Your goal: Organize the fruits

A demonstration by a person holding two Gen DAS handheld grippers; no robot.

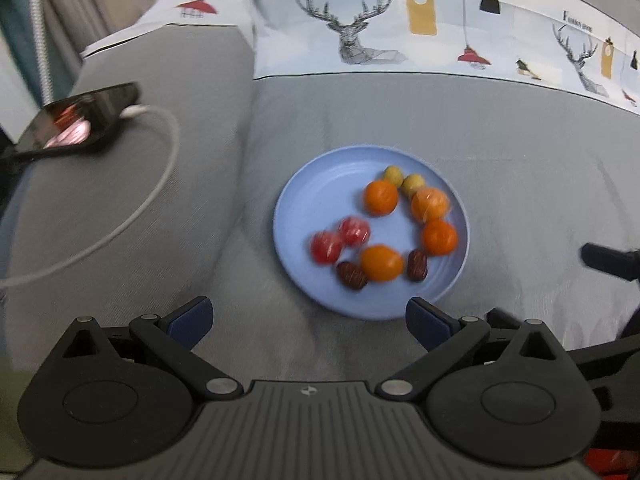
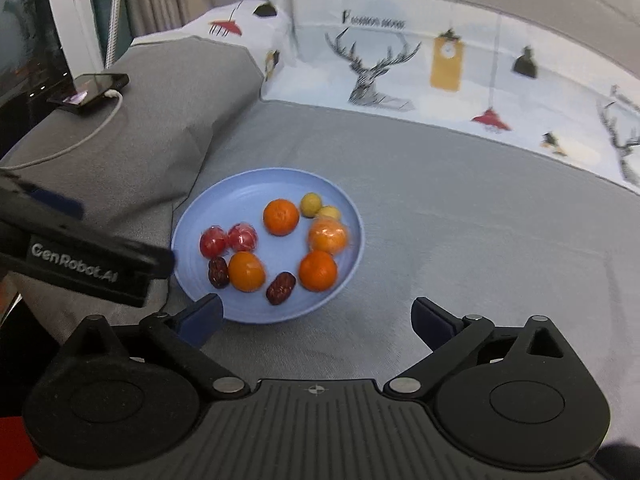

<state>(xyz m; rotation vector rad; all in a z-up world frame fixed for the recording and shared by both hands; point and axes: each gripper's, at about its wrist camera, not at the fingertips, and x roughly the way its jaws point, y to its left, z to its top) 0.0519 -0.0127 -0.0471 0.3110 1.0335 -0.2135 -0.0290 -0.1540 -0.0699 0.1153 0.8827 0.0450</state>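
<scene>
Both grippers (image 1: pixel 308 322) (image 2: pixel 316 318) hover agape, seemingly empty, near plate (image 2: pixel 200 216)

The left gripper (image 1: pixel 308 322) is matte black, with dark blue pads (image 1: pixel 192 320) on its two fingers, silver rivets at the linkage joints, round discs on either side and a ribbed grey plate bearing a small crosshair mark. The right gripper (image 2: pixel 316 320) is built the same way. In the right wrist view, the left gripper's body carries white "GenRobot.AI" lettering.
</scene>
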